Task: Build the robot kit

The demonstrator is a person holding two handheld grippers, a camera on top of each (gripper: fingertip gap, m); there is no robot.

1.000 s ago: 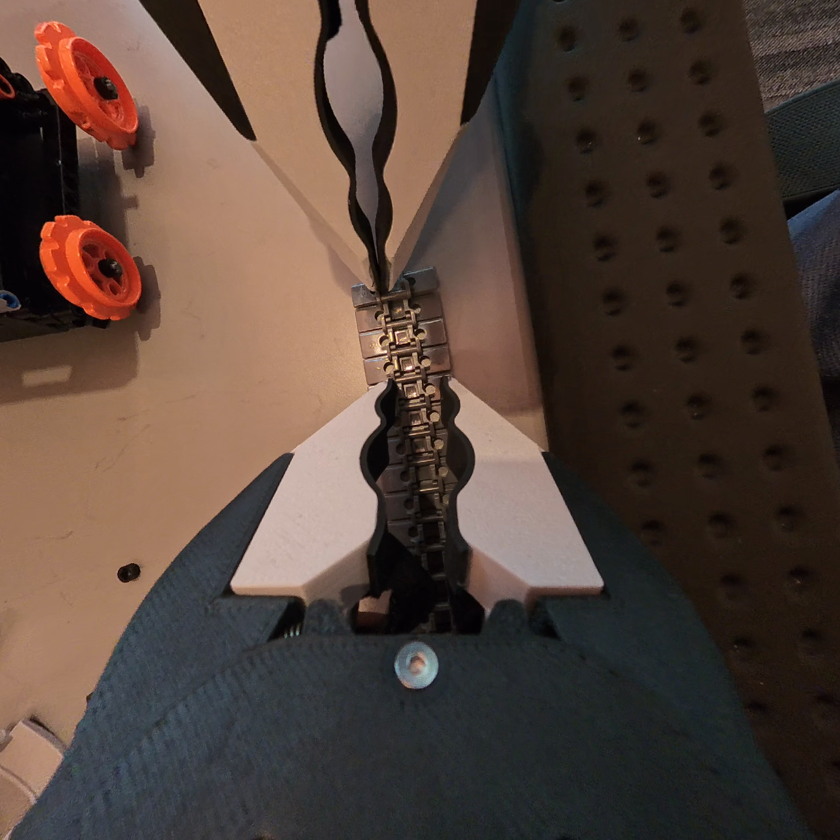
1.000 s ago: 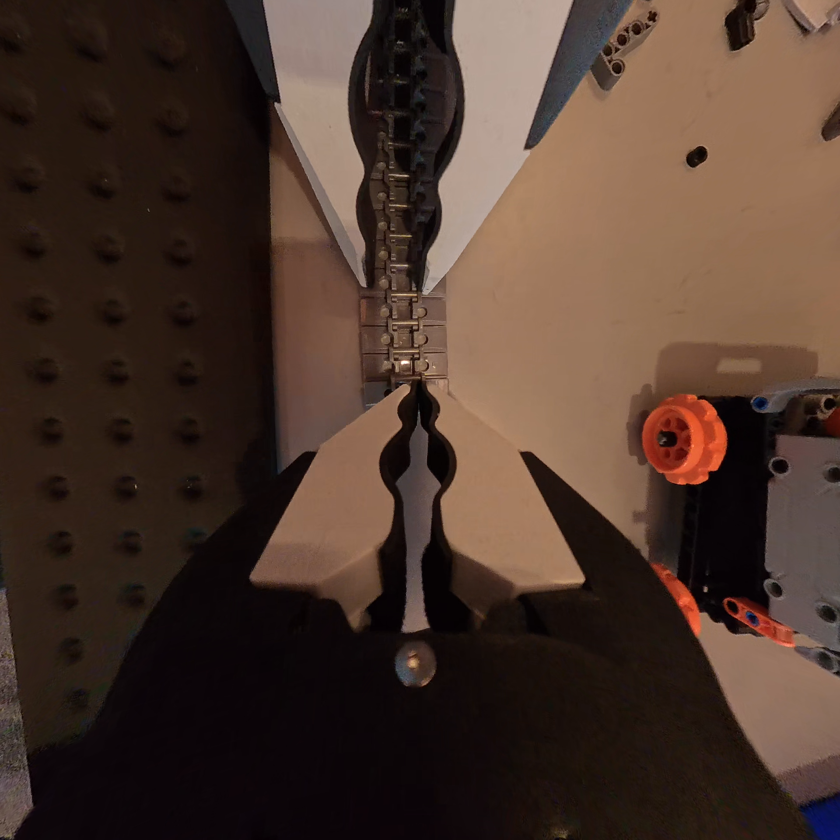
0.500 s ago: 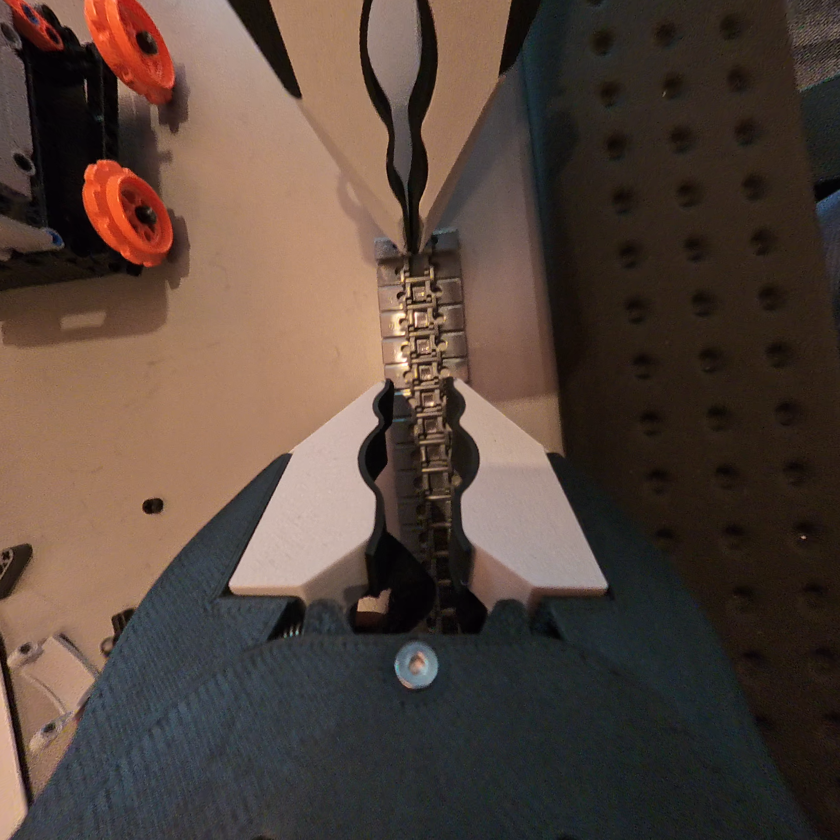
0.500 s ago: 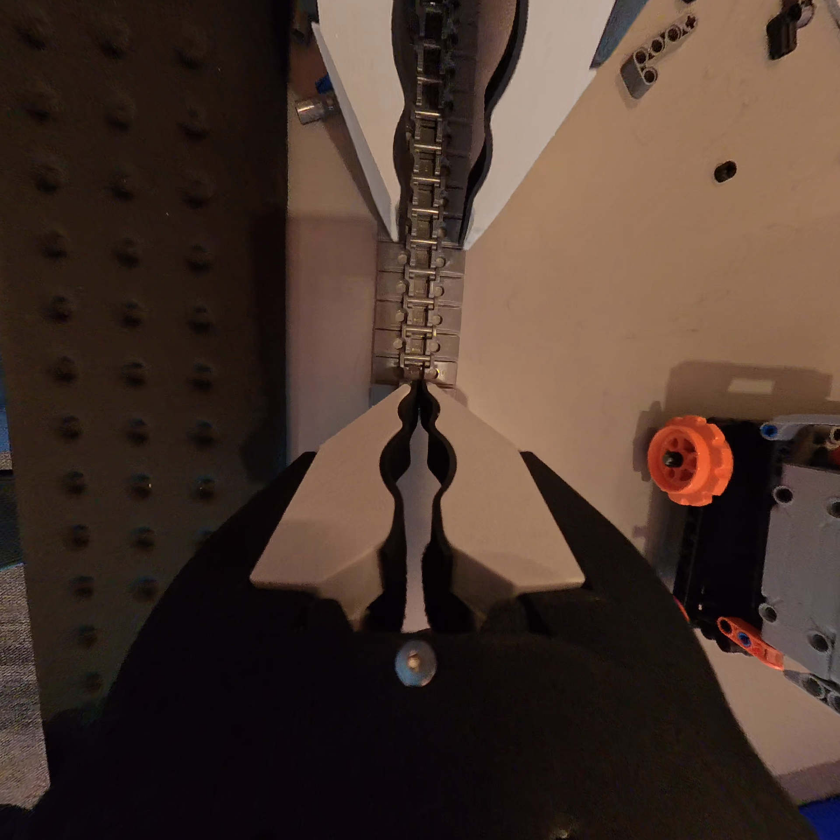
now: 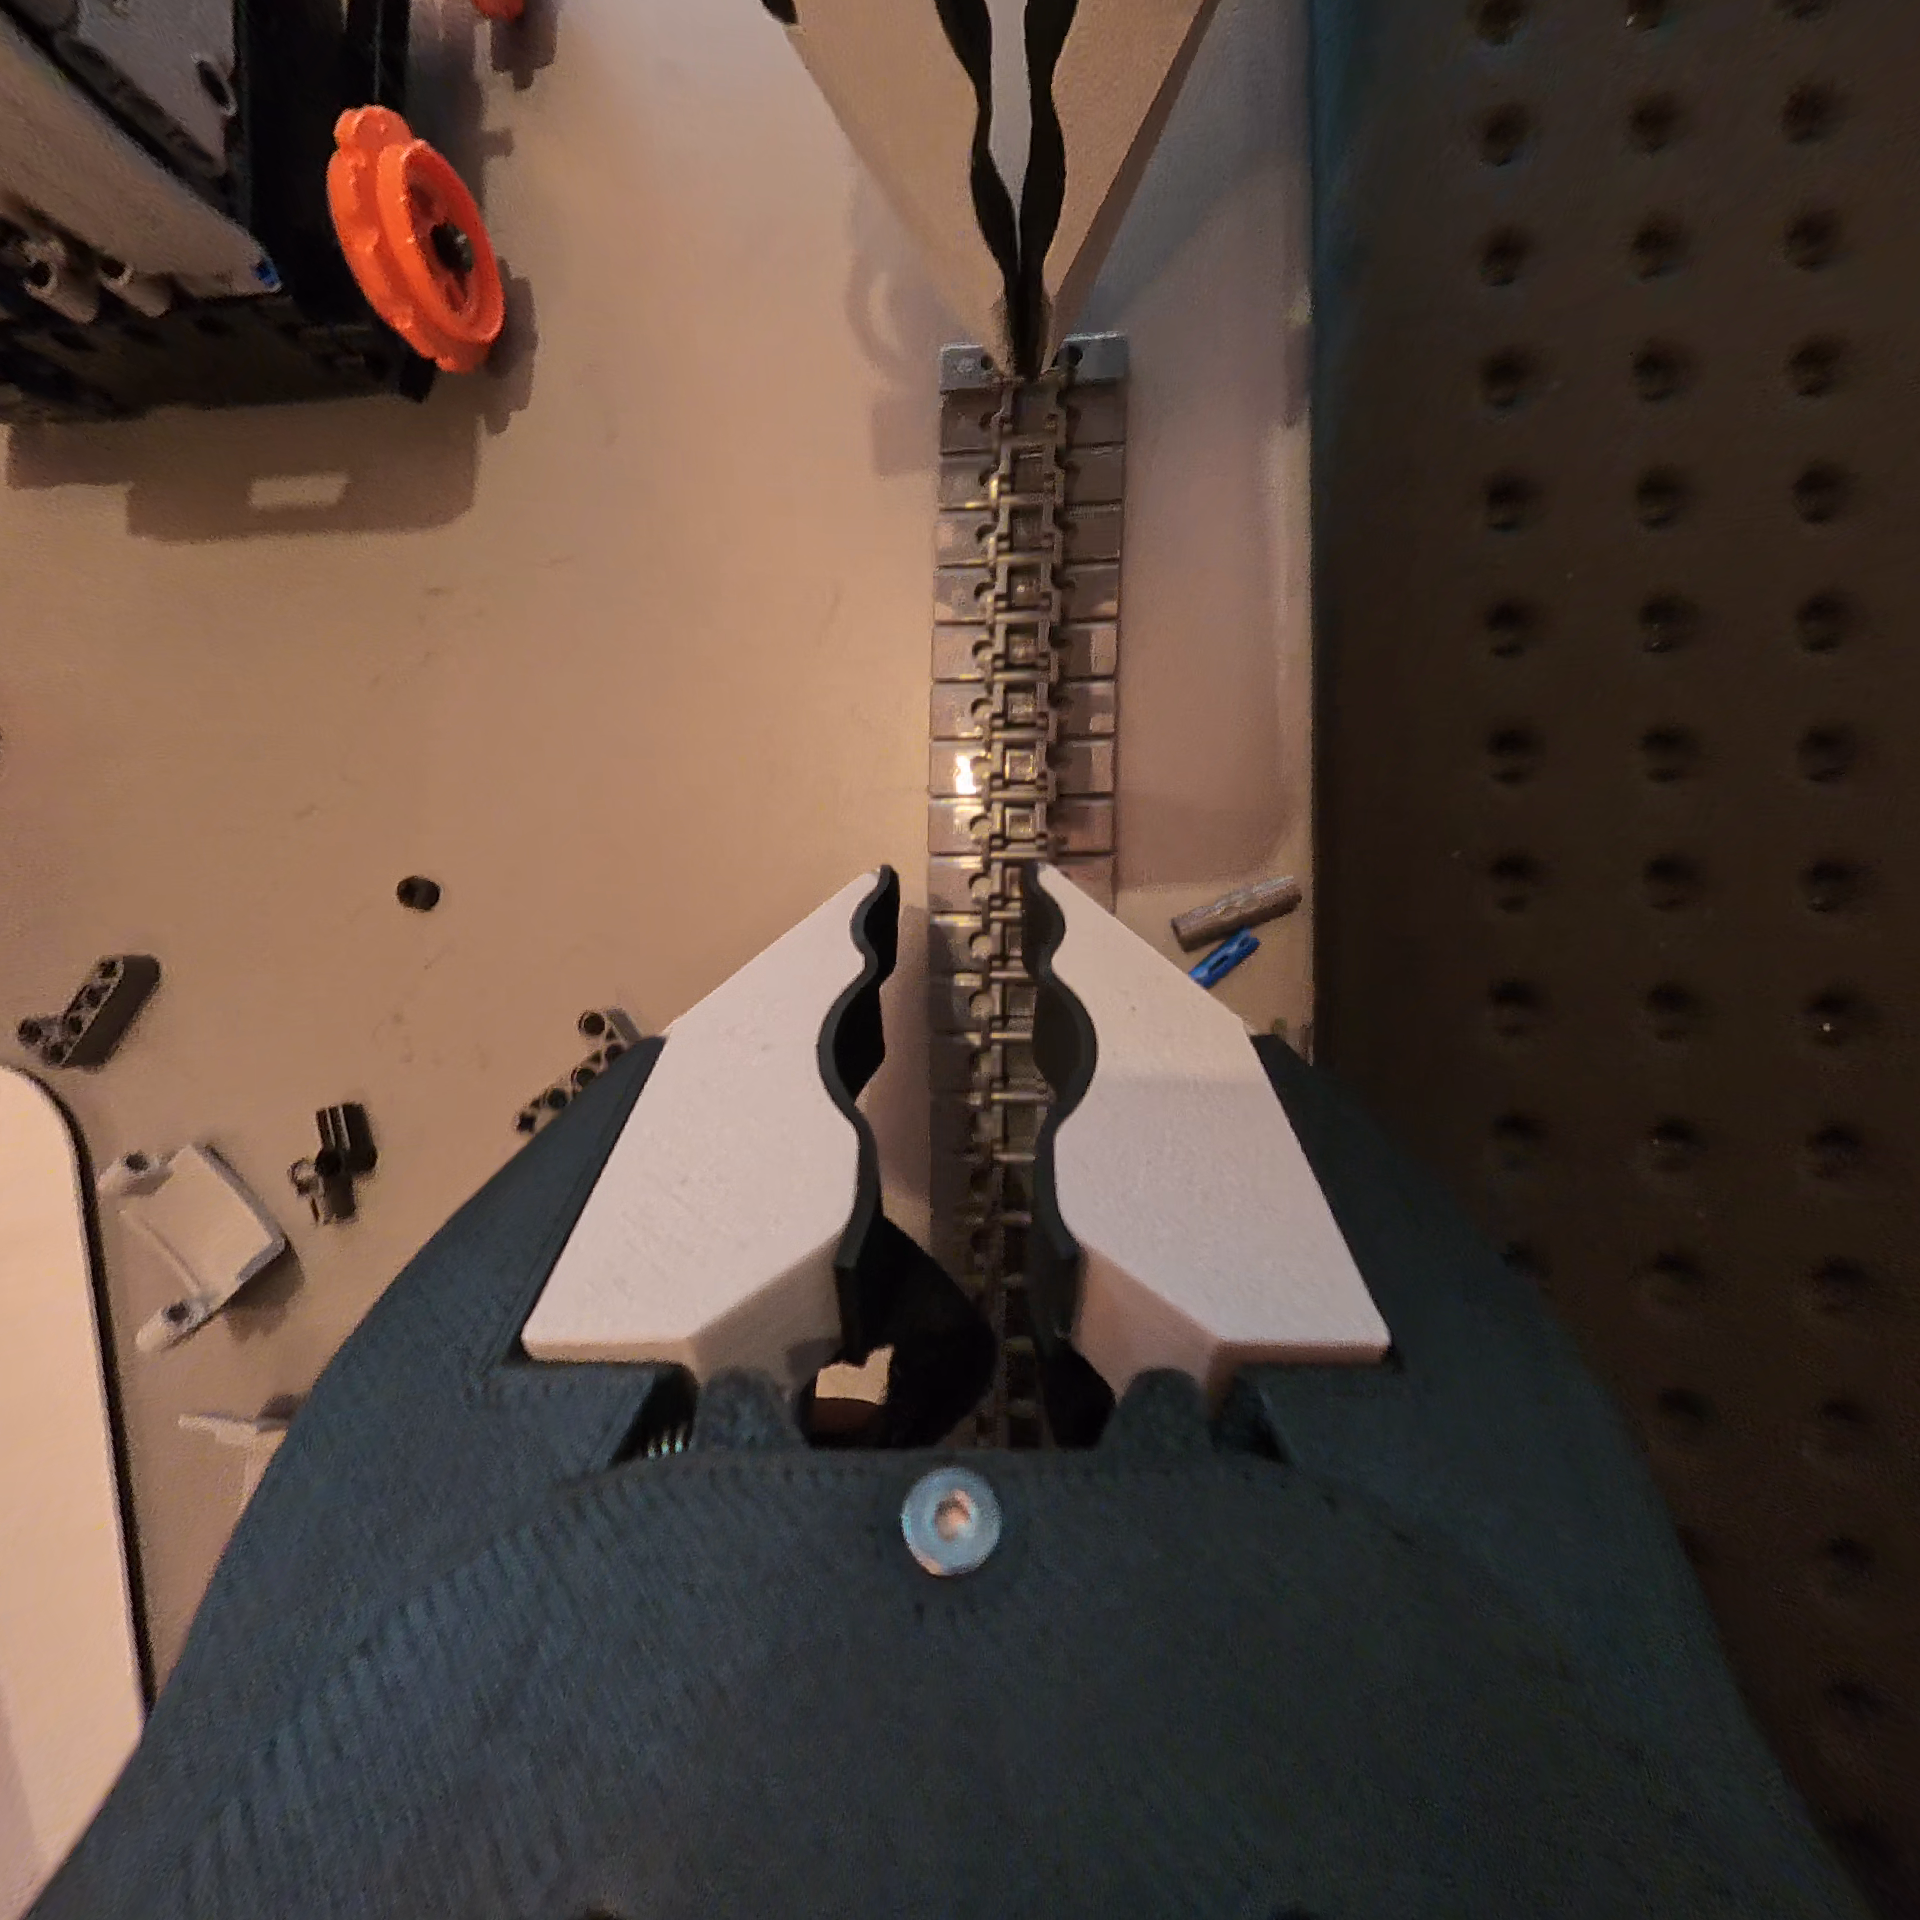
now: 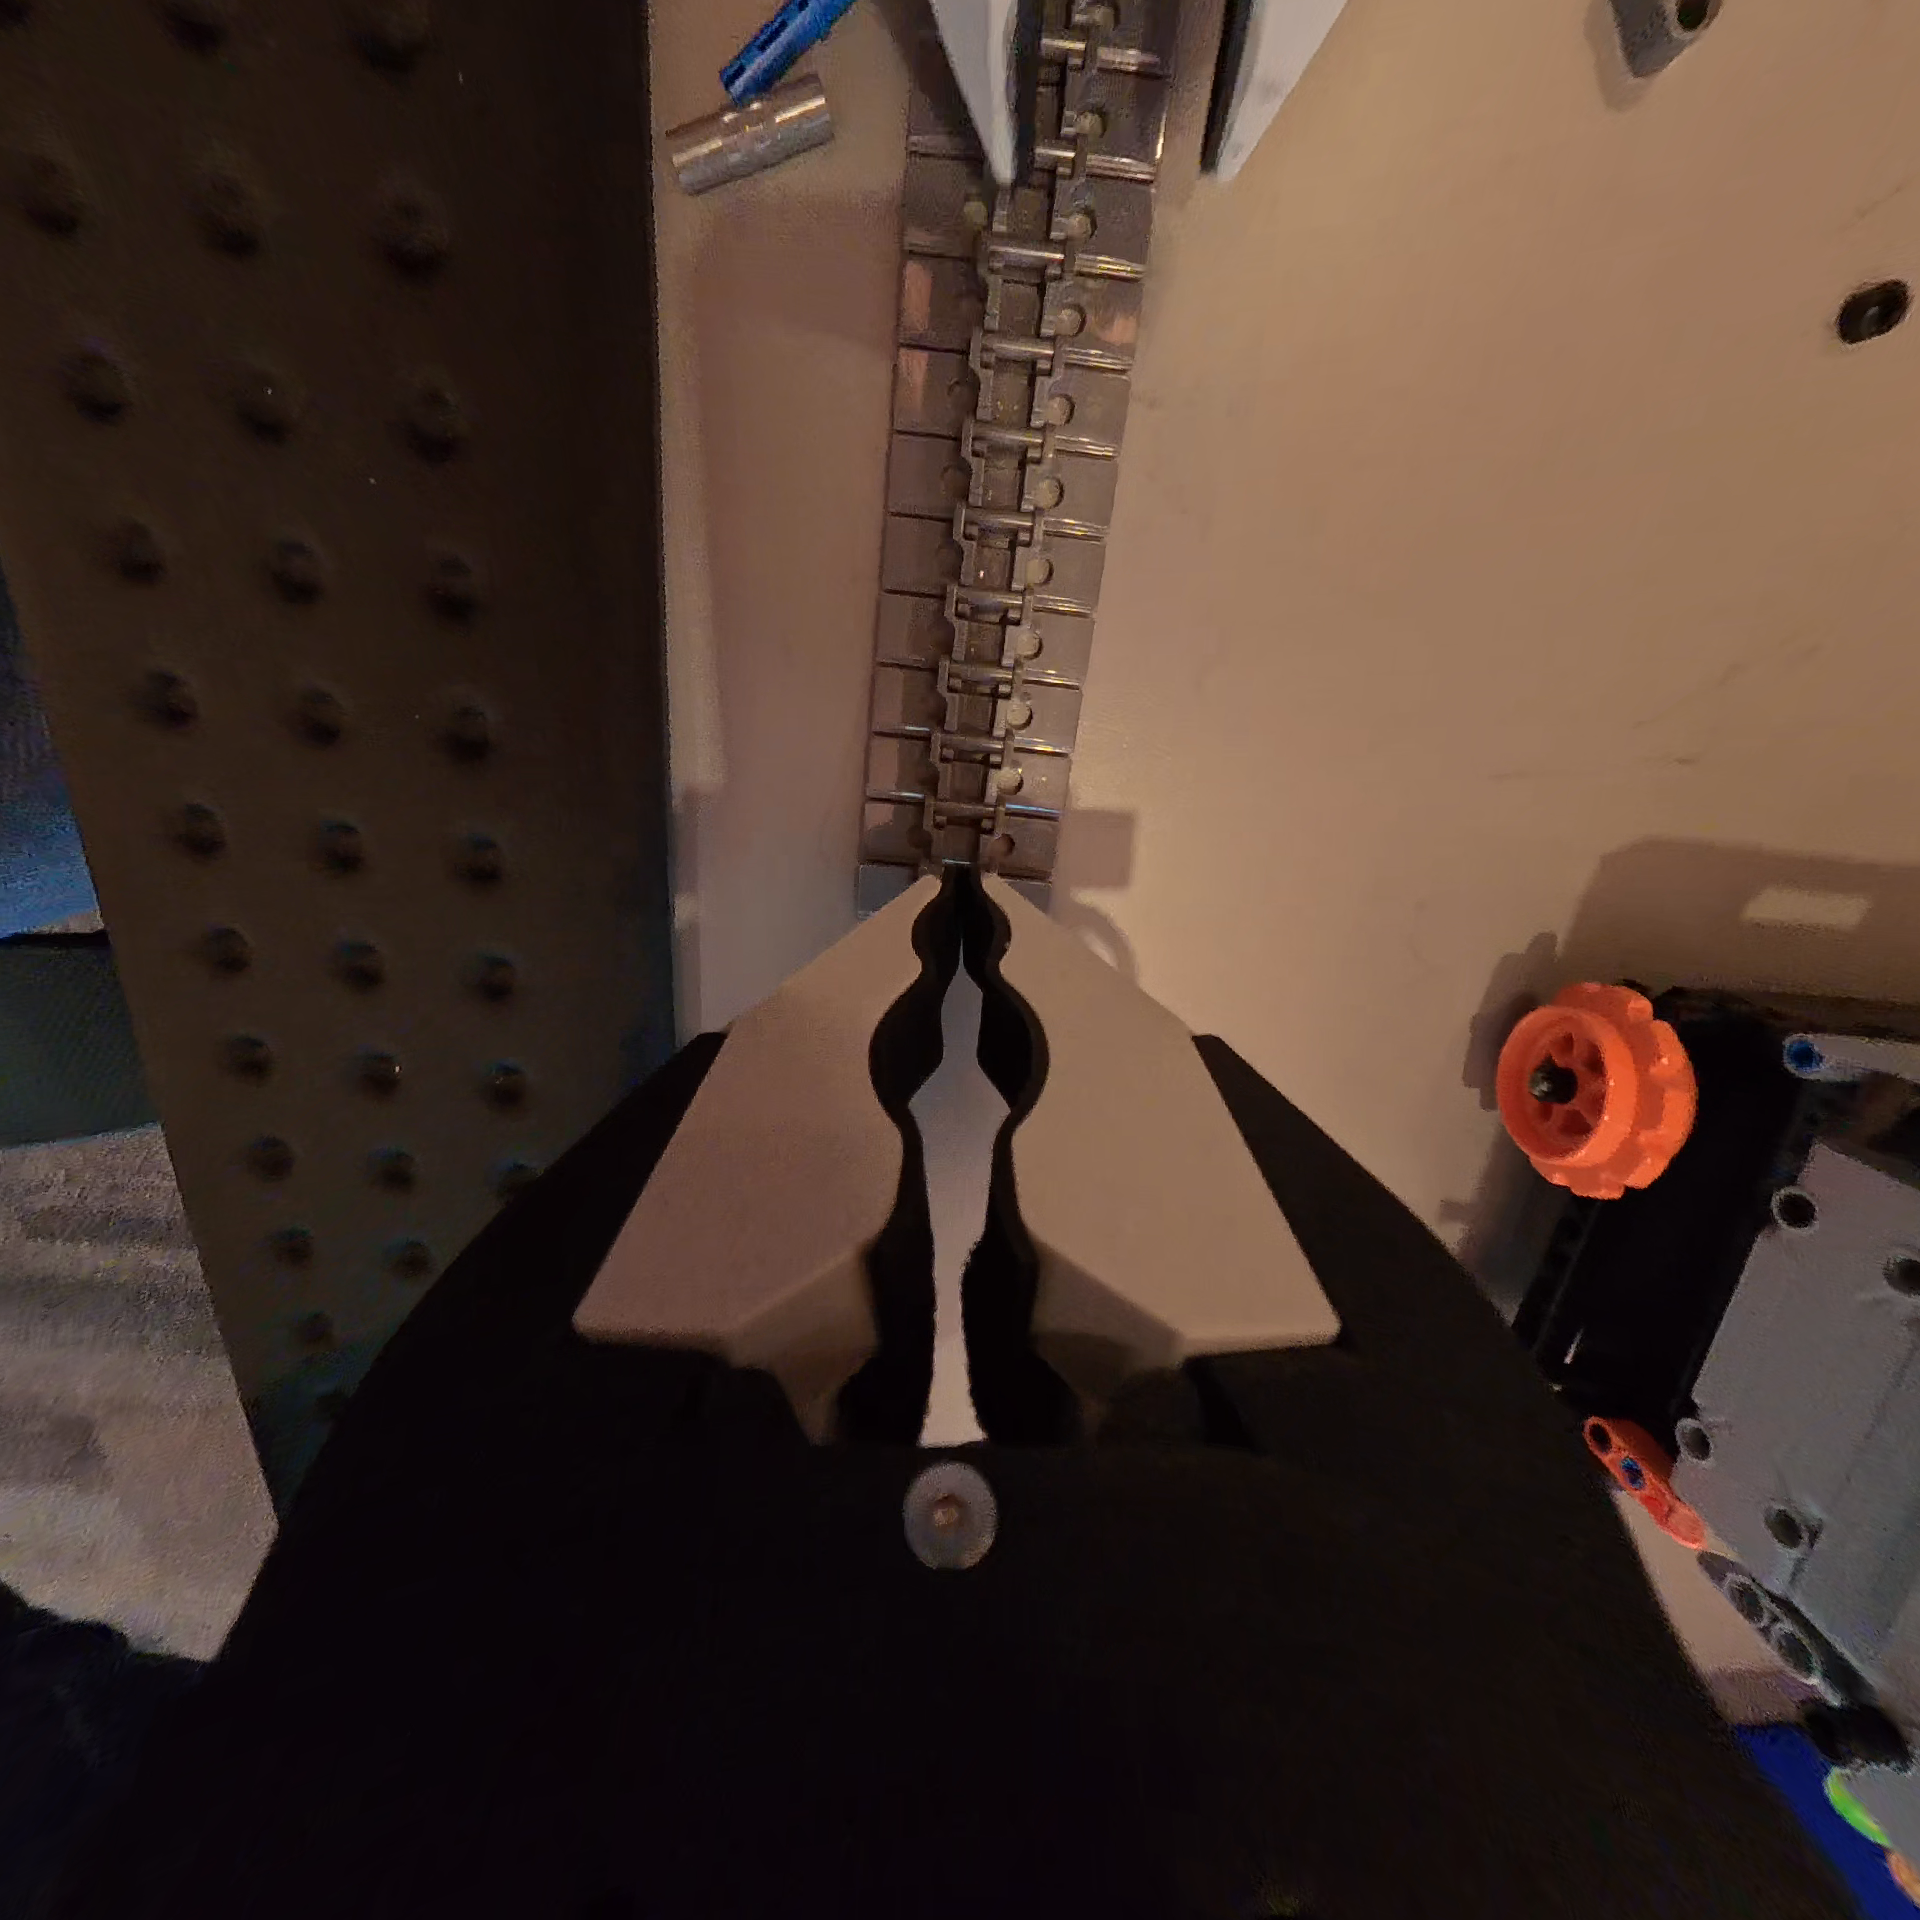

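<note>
A grey tread chain point(image 5: 1023, 644) lies stretched in a straight line over the pale table, between my two grippers. My left gripper point(image 5: 958, 875) is open. The chain runs loosely between its fingers, close to the right finger, with a gap showing on the left side. My right gripper point(image 6: 958, 875) is shut on the chain's point(image 6: 997, 540) end link, pads pinched together. It also shows at the top of the left wrist view point(image 5: 1023, 348), and the left gripper's white tips point(image 6: 992, 114) show at the top of the right wrist view.
A dark perforated panel point(image 5: 1610, 727) runs beside the chain, also seen in the right wrist view point(image 6: 312, 623). A black and grey brick vehicle with orange wheels point(image 5: 416, 239) point(image 6: 1595, 1086) stands on the other side. Loose pins point(image 5: 1236, 902), beams point(image 5: 88, 1010) and a white panel piece point(image 5: 197, 1236) lie nearby. The tips of one gripper are about 11 cm away from the tips of the other. The white panel piece point(image 5: 197, 1236) is about 20 cm from my left fingertips and 25 cm from my right.
The two grippers have drawn apart along the chain. Much more of the chain now shows between them, having slid out through the left gripper's fingers. The right gripper stays shut on the end.
</note>
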